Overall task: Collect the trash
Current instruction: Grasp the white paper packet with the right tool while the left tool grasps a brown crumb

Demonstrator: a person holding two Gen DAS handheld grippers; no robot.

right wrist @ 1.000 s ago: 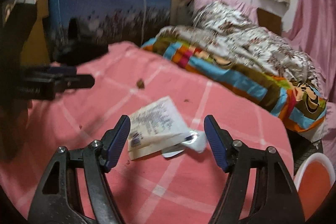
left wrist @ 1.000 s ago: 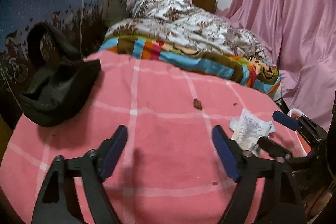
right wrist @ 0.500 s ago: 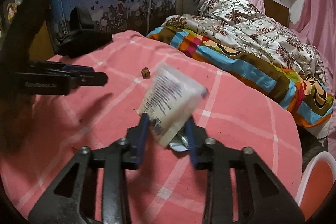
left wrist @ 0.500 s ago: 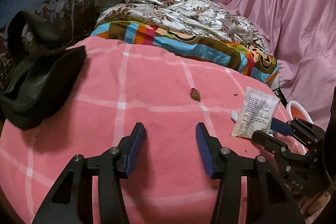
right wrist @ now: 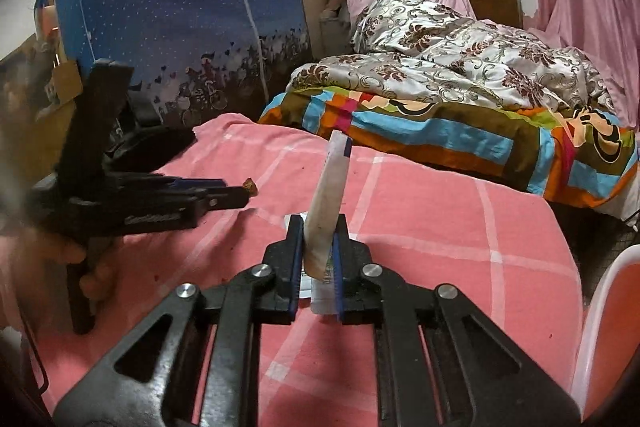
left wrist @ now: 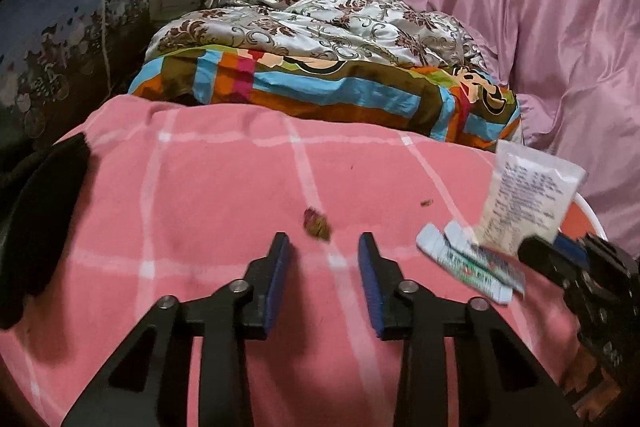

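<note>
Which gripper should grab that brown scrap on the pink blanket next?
Left. The left gripper is open with the brown scrap just ahead; the right gripper already clamps the white packet.

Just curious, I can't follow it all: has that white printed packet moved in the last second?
Yes. The white packet lay flat on the pink blanket; now it stands upright above it, clamped in the right hand-held gripper.

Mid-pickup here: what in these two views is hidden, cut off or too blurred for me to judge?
- Printed text on the white packet: left wrist view, motion-blurred.
- Flat wrappers on the pink blanket: left view, smeared; right view, mostly behind the right gripper.
- Orange bin: cut off by the frame edge; contents unseen.
- Brown scrap ahead of the left gripper: too small to identify.
</note>
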